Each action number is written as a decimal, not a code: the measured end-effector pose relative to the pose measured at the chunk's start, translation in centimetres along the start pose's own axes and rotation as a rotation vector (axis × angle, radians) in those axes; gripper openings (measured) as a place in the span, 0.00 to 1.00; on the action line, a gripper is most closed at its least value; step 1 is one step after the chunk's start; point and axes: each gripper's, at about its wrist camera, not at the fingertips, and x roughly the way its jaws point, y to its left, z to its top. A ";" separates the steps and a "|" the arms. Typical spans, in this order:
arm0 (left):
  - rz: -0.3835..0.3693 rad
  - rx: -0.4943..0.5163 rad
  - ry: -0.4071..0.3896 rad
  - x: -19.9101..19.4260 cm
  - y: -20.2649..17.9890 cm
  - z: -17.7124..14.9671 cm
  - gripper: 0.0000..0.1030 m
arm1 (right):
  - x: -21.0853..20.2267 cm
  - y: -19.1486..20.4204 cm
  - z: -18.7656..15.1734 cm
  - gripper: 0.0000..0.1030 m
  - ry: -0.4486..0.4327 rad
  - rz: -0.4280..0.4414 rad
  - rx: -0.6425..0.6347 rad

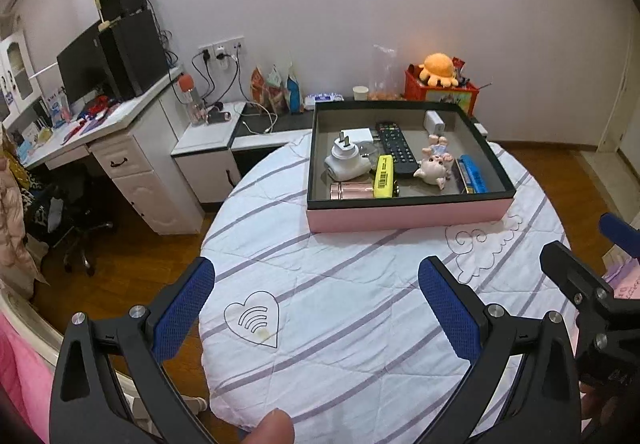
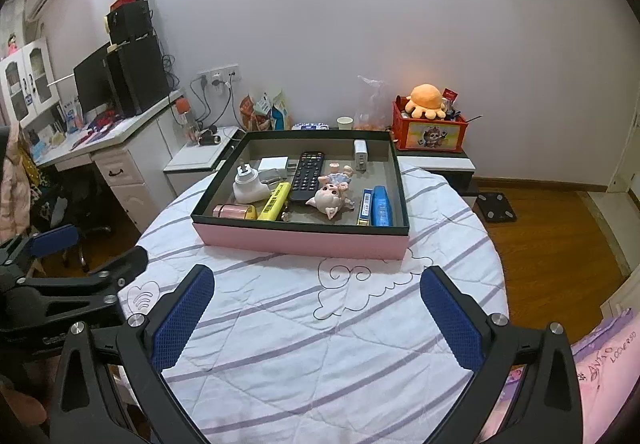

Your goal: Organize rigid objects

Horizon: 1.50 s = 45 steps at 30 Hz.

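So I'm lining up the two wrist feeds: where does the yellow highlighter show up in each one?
Left wrist: yellow highlighter lies at the tray's near edge, centre-right of frame.
Right wrist: yellow highlighter lies near the tray's front wall, left of centre.
Shared landmark: the black remote just right of it in both.

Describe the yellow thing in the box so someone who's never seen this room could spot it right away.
On the striped quilt sits a shallow pink box with a black rim. Inside, near its front wall, lies a yellow rectangular bar with a barcode label, between the rose-gold cylinder and the black remote control. It is the only yellow item there.
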 end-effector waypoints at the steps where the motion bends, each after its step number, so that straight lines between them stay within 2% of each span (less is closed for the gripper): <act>1: 0.001 -0.002 -0.003 -0.2 0.0 0.0 1.00 | -0.2 -0.1 0.0 1.00 -0.005 -0.002 0.002; 40: 0.007 -0.004 -0.021 -1.5 0.6 -0.1 1.00 | -1.9 0.4 0.5 1.00 -0.043 -0.004 0.005; 45: -0.019 -0.008 -0.003 -1.4 0.6 -0.2 1.00 | -1.9 0.4 0.5 1.00 -0.043 -0.004 0.007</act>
